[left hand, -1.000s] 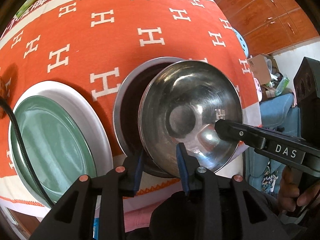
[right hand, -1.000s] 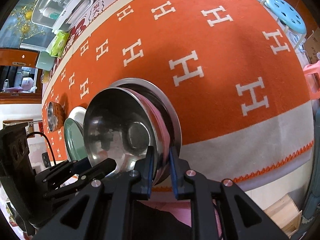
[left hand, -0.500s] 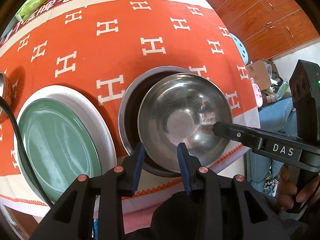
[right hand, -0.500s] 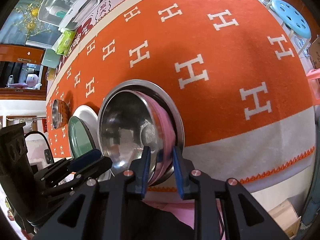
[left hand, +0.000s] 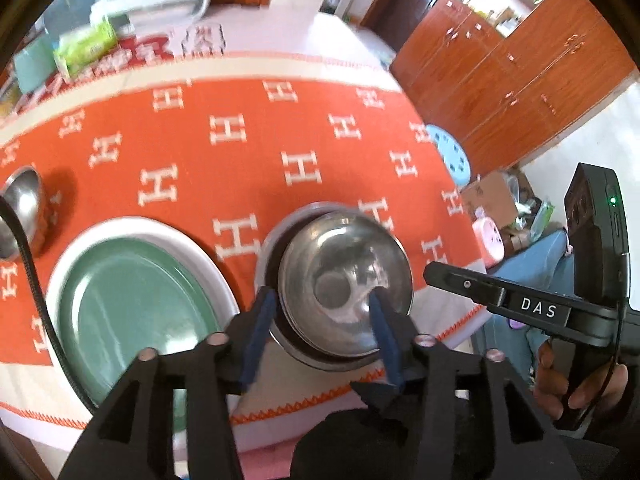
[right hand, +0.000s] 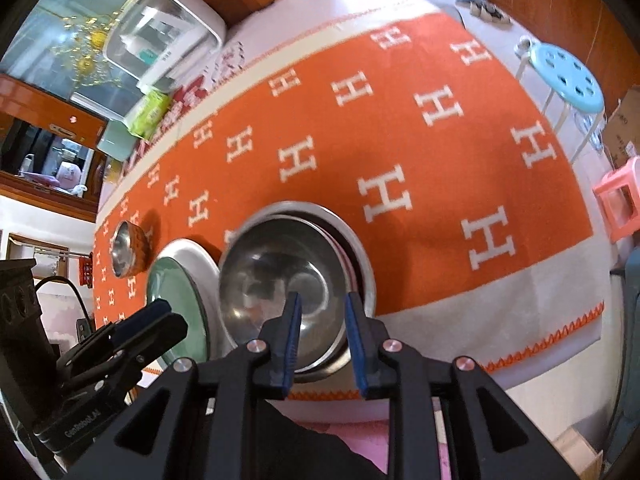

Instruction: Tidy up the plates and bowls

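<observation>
left gripper opening above steel bowl; only right view shows pink stool.

Reddish wooden cabinets fill the upper right, a pale blue stool and pink stool stand at right beside the orange-clothed desk, and daylight brightens the white floor.

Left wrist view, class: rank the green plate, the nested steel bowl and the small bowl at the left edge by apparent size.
1. green plate
2. nested steel bowl
3. small bowl, though it is cut off and farther away, so unsure.
</observation>
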### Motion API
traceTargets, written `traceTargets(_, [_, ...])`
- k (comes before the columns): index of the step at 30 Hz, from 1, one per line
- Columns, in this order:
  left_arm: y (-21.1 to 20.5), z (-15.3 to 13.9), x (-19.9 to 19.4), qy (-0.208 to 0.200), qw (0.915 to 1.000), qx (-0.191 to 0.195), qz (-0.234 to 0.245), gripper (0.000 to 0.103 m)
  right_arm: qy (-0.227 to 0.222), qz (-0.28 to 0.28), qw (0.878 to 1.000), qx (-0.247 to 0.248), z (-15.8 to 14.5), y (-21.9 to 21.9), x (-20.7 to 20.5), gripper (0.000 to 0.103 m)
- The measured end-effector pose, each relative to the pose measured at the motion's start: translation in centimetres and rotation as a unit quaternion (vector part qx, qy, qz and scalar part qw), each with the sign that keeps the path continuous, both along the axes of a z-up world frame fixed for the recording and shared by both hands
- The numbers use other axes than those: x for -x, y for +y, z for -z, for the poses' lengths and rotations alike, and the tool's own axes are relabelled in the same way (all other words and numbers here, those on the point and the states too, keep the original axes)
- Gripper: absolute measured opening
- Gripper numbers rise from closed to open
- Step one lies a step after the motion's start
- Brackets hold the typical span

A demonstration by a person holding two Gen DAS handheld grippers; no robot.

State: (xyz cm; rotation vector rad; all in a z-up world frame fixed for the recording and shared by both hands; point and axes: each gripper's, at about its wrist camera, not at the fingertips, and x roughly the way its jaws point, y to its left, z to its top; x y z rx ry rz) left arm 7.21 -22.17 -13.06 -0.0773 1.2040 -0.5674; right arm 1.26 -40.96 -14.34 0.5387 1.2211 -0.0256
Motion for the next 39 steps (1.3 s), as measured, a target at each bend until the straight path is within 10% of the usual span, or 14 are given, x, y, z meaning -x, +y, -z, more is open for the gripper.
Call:
traceTargets(12, [6.7,-3.8,0.7,-0.114,0.9904,0.03,-0.073,0.065,-0.126,-0.04,0.99,0.052,-4.6,6.0,0.0,0.024])
traceTargets(39, [25.0,-5.0,-2.0,-0.159,0.9736,0.007,-0.164,0.075,-0.258,-0.174,0.947,0.075,-6.8,25.9,-3.8,0.052])
